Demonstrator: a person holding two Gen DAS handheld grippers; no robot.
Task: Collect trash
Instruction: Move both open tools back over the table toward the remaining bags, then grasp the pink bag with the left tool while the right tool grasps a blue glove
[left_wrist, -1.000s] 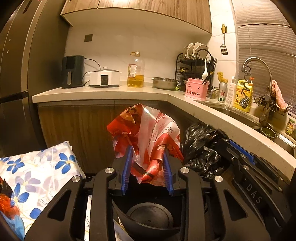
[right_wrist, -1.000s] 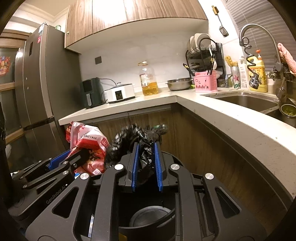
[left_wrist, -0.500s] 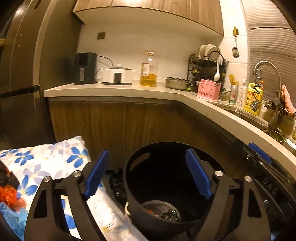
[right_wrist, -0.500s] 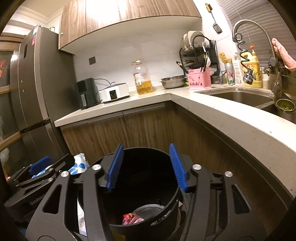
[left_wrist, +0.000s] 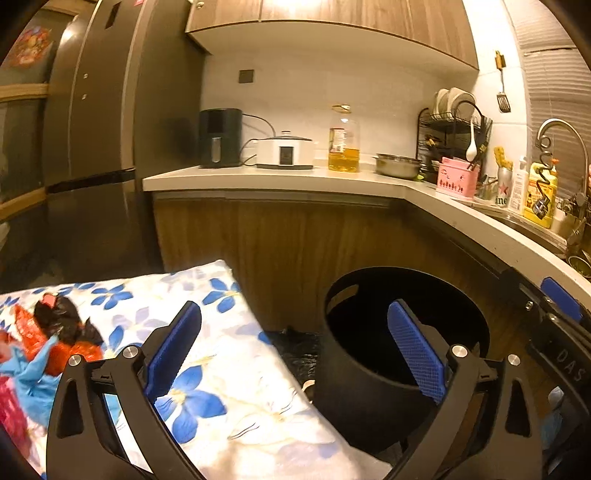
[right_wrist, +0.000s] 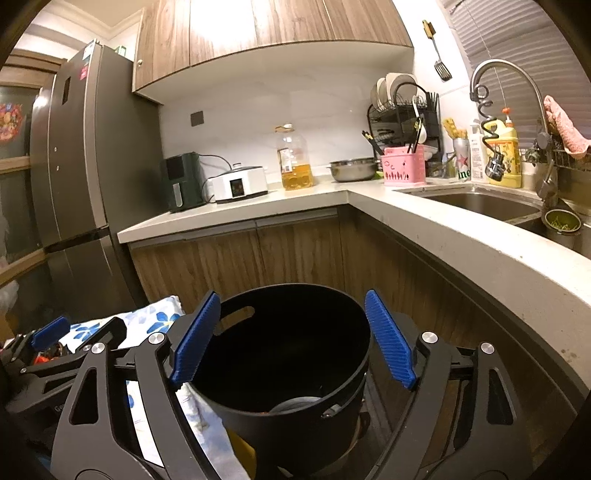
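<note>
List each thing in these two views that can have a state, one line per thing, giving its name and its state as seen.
left gripper: jaws opening, nothing between them
right gripper: jaws opening, nothing between them
black bin: upright, no lid, some trash at the bottom
floral cloth: spread out, crumpled trash lying on it
crumpled trash: loose, not yet binned
oil bottle: upright, partly full
faucet: no water running
upper cabinets: doors closed

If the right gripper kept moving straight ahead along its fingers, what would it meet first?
Most likely the black bin: the right gripper, empty with jaws opening, points slightly downward at its open mouth. Depth is unclear, so it may meet the far wall.
</note>
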